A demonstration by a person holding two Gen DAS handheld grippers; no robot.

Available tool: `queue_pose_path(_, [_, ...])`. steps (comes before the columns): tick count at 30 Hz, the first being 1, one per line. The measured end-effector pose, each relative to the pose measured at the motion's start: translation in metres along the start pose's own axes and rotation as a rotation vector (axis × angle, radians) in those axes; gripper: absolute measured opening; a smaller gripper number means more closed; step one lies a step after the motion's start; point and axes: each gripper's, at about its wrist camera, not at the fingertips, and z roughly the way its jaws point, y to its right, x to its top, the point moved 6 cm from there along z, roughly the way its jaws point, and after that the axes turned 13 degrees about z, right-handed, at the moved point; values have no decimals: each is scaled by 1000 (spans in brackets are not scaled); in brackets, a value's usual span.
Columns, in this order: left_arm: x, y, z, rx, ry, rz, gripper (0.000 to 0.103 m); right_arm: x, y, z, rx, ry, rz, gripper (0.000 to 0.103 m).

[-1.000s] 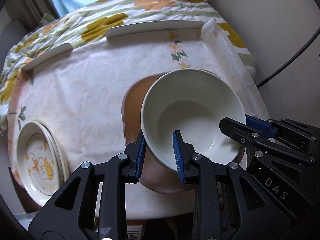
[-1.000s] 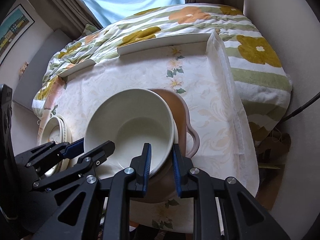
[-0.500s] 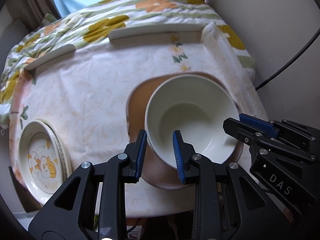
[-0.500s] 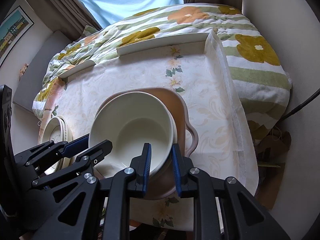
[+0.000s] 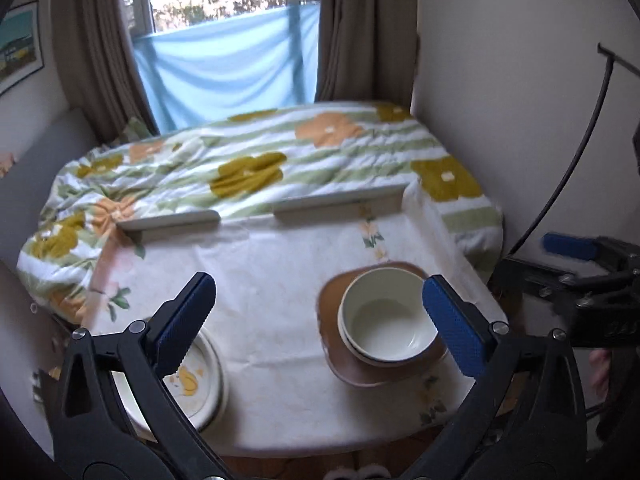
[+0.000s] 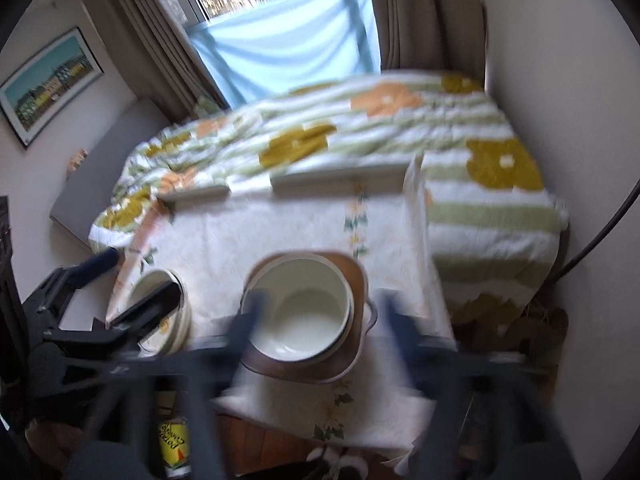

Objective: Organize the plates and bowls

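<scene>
Backing off now: left view shows left gripper (image 5: 316,312) spread wide, holding nothing, pulled up and away from the bowl (image 5: 387,326) it clamped a second ago. Bowl sits nested on another bowl, on the brown plate (image 5: 352,372); plate stack (image 5: 200,384) well left of it. Right view, blurred by motion: right gripper (image 6: 320,320) also released, jaws straddling the bowl (image 6: 304,312) without touching. Placement looks done; likely next is the plate stack.
</scene>
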Motion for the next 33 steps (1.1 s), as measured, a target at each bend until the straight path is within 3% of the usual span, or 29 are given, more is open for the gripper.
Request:
queue_pose_path(4, [-6, -13, -12, 17, -5, -39, 103, 2, 5, -30, -29, 91, -7, 95])
queue_pose_path(10, [-36, -21, -10, 9, -107, -42, 103, -7, 19, -34, -103, 44, -24, 95])
queue_pose_path(20, [-97, -9, 81, -177, -430, -47, 102, -49, 47, 54, -187, -326, -105, 95])
queue_pose_path(24, [-105, -2, 117, -246, -515, -47, 96, -54, 53, 90, -200, -433, -108, 76])
queue_pose_path(31, [-117, 14, 160, -317, -634, 34, 82, -61, 49, 137, -215, -593, -145, 60])
queue_pose_path(33, [-120, 18, 168, -337, -656, 44, 74, -63, 47, 146, -230, -624, -168, 58])
